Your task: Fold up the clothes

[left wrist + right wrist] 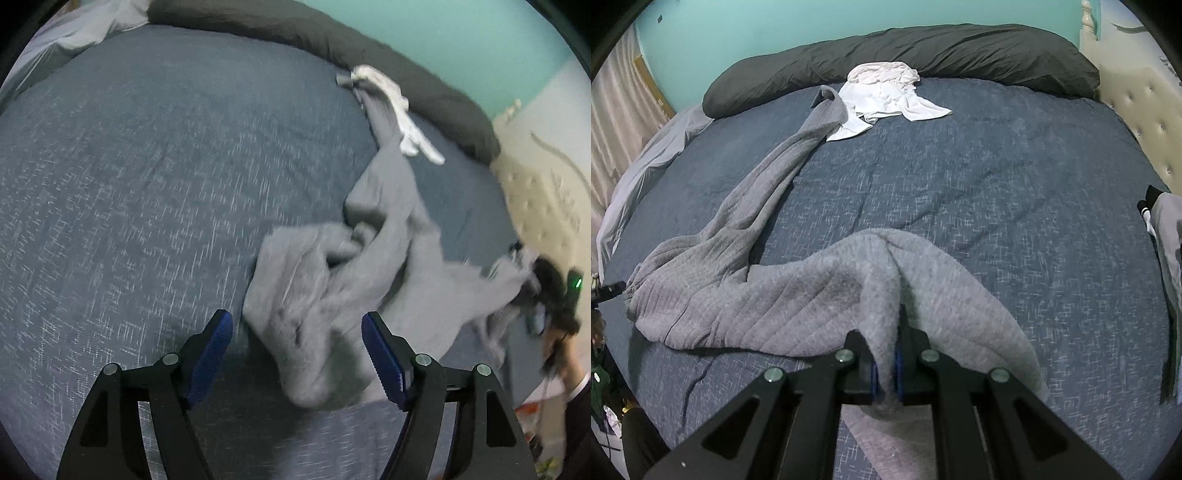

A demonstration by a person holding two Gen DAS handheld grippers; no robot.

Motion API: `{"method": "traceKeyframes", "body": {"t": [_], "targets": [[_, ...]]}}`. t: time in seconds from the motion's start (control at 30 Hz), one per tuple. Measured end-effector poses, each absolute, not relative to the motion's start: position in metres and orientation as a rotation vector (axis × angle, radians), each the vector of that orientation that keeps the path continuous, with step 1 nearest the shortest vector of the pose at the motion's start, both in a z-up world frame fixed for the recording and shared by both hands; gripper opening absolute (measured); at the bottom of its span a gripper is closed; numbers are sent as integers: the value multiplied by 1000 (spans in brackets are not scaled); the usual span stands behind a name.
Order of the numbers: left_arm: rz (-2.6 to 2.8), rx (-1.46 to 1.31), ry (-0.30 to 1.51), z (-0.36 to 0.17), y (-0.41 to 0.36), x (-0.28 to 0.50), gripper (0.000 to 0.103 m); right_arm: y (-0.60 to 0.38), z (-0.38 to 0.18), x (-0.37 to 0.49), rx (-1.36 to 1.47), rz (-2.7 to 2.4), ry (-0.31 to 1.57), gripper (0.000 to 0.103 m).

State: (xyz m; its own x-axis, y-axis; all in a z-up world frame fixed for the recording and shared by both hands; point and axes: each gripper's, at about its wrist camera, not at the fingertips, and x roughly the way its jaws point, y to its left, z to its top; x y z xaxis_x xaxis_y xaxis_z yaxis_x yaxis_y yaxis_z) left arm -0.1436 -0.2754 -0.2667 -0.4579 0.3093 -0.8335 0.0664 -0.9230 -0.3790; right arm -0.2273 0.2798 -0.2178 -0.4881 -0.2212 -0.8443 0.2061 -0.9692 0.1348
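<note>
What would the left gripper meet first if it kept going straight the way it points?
Most likely the grey garment: its bunched end lies between the open fingers of the left gripper, just ahead. Depth is unclear and the view is blurred; the blue bedspread lies under it.

The grey ribbed garment [746,280] lies crumpled and unfolded on the bed, one long part stretched toward the white garment [886,94], which lies bunched.

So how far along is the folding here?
Nothing looks folded yet. The grey fleece garment lies crumpled on the blue bedspread; the right tool pinches one edge, the left tool is open above another bunched part. The white garment waits untouched.
</note>
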Motion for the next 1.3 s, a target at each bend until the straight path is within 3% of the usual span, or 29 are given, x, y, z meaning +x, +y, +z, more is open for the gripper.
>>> {"method": "traceKeyframes", "body": {"t": [0.1,0.13,0.17,0.27,0.53,0.83,1.0,1.2,1.3], "targets": [[2450,-1583,-556,-284,-272,-142,69,280,-220,-227,1430,-2515,-35,6],[2433,-1596,-554,-290,-270,-143,49,280,-221,-227,1430,-2514,-38,6],[2425,-1607,-546,-294,-269,-143,21,280,-221,-227,1430,-2514,-36,6],[2439,-1603,-530,-293,-268,-149,11,280,-223,-228,1429,-2509,-35,6],[2536,-1442,-597,-226,-276,-195,8,287,-222,-232,1378,-2510,-88,6],[2588,-1405,-517,-176,-249,-304,8,301,-228,-244,1329,-2525,-152,6],[2592,-1482,-529,-203,-240,-351,8,310,-235,-254,1305,-2530,-176,6],[2537,-1616,-690,-272,-239,-381,10,313,-251,-263,1325,-2518,-187,6],[2525,-1642,-742,-286,-243,-378,22,313,-254,-264,1335,-2514,-169,6]]}}
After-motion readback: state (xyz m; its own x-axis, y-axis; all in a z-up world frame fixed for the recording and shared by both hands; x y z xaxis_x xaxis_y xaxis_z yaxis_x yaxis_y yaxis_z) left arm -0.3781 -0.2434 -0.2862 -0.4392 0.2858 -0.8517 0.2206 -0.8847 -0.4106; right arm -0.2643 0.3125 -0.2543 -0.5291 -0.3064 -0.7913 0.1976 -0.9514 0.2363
